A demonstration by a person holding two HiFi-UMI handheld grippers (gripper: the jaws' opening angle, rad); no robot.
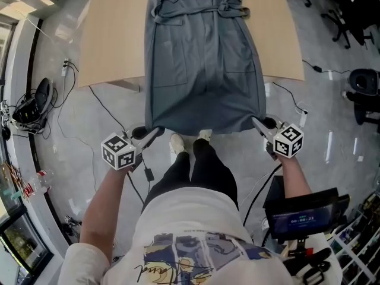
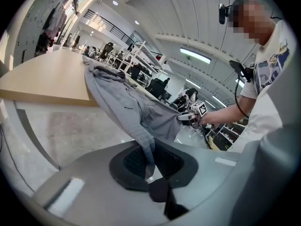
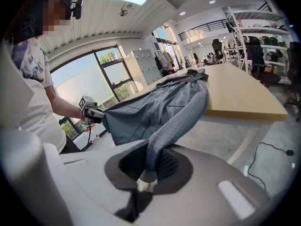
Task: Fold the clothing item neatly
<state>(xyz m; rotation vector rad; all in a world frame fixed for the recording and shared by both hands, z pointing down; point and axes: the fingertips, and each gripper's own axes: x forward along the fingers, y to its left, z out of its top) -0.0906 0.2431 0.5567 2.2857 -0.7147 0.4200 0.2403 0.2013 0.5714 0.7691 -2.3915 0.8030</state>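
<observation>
Cloth of a grey garment (image 1: 205,70) is spread lengthwise on the wooden table (image 1: 113,46). The belted waist rests on the top, and the lower part hangs past the near edge. The hem is stretched taut between its two corners and is held clear of the floor (image 1: 89,117). The left corner is pinched in the left gripper (image 1: 154,133), whose jaws are closed on a narrow bunch of fabric. The right corner is clamped likewise in the right gripper (image 1: 256,123), with the cloth drawn down between its pads. Each grip is placed at the very end of the hem, with the rest of the garment running away from the fingers toward the table. The first fold is judged to be in hand, the hem being held ready to be carried over the tabletop. For the next move, both corners would need to be taken forward together and kept level. They would then be laid toward the upper part so that the edges match and no slack is gathered.
</observation>
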